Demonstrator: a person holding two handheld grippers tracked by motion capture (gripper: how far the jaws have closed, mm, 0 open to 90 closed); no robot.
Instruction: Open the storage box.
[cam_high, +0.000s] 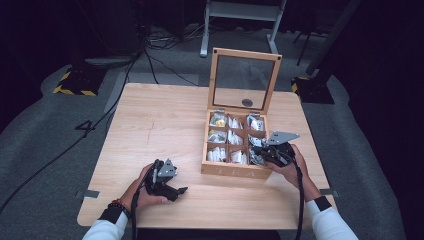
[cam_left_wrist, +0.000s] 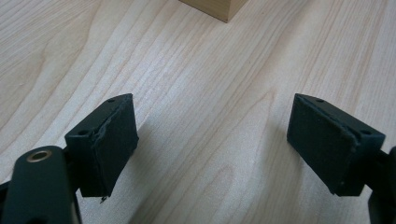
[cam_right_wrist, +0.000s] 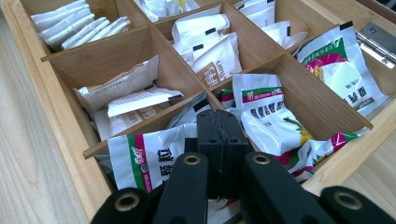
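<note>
The right gripper (cam_right_wrist: 223, 135) dips into the near right compartment of the wooden box (cam_high: 232, 171), jaws pressed together over a green-striped sachet (cam_right_wrist: 142, 161); whether it pinches the sachet I cannot tell. The left gripper (cam_left_wrist: 212, 147) rests low over the bare tabletop (cam_high: 150, 125), jaws apart. The box has 9 compartments holding sachets, its glass lid (cam_high: 243, 80) upright.

Left tool (cam_high: 172, 189) held low in the left hand (cam_high: 145, 192), jaws standing wide apart with both pads (cam_left_wrist: 112, 142) bare, forearm in a white sleeve with a bead bracelet at the wrist. Right tool (cam_high: 264, 156) gripped in the right hand (cam_high: 289, 167), jaws pressed flat together, pointing forward and down, white sleeve with a dark cuff behind.
</note>
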